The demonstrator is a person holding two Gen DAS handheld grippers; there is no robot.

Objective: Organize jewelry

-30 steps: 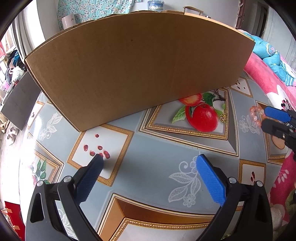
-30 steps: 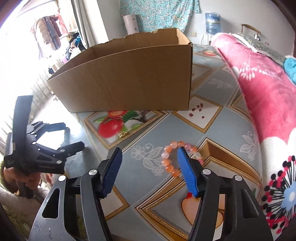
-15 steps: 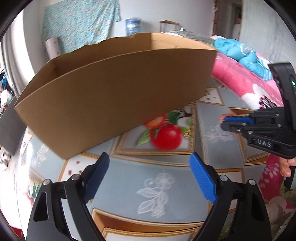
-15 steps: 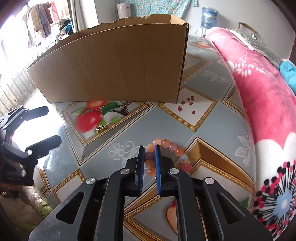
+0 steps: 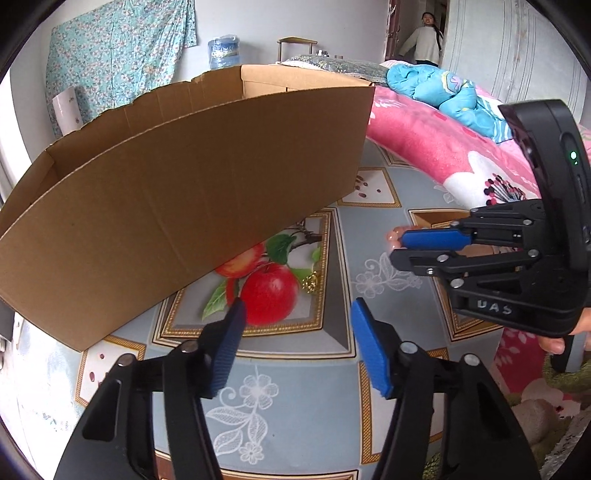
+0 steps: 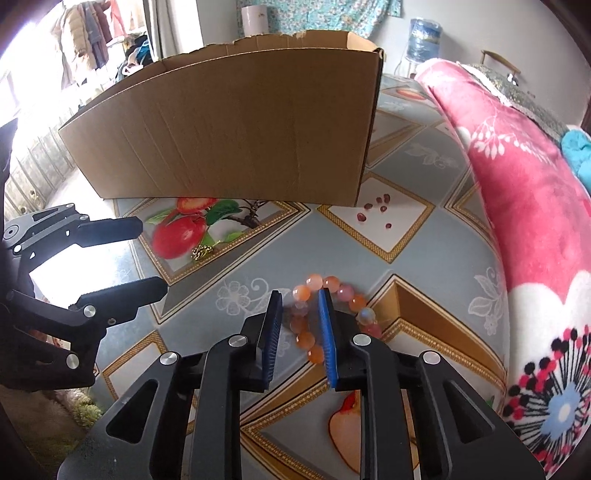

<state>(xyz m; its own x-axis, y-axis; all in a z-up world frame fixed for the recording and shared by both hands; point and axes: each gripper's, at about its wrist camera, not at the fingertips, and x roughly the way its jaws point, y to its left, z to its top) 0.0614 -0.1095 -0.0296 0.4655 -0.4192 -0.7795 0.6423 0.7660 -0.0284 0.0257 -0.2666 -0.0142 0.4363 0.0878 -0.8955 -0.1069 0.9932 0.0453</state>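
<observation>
Bead bracelet [image 6: 334, 299] between opening jaws (right)

The only lettering I can read is "DAS", handwritten in pale marker on the black body of the right gripper [image 5: 430, 247], seen from my left wrist camera.

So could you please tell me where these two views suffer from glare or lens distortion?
Right wrist view: daylight blows out the upper left corner, washing out the hanging clothes; the cardboard box bows from the fisheye. Left wrist view: evenly lit, no glare, but the box's top edge curves strongly and dark vignetting rings the corners.
</observation>
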